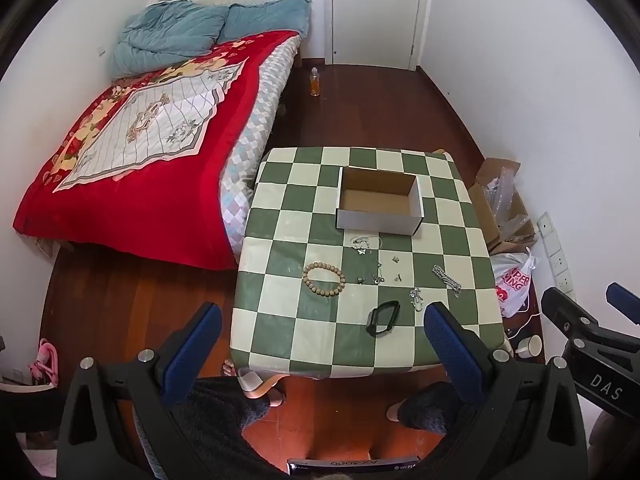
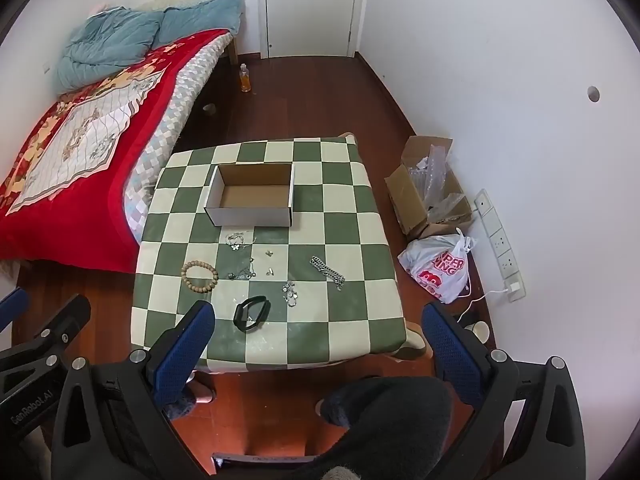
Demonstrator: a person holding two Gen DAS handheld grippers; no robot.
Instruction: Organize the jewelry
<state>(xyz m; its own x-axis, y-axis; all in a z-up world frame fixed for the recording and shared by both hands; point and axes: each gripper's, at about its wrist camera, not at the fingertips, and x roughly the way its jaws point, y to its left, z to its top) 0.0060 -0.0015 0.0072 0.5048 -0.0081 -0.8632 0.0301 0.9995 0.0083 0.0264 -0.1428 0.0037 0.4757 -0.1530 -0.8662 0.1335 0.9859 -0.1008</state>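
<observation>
My left fingers [image 1: 322, 340] stand spread wide and hold nothing, low in the frame before the checkered surface [image 1: 280, 320]; my right fingers [image 2: 320, 340] gape the same way, empty. Just beyond lies a black band [image 1: 383, 317], then a wooden bead bracelet [image 1: 323, 279] centre-left, a silver chain [image 1: 447, 280] centre-right, and small silver pieces [image 1: 370, 264] between. Above them sits an open cardboard box [image 1: 379, 200].

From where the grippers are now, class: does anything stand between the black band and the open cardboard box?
Yes. Small silver pieces lie scattered on the checked tablecloth between the black band and the cardboard box; nothing tall does.
</observation>
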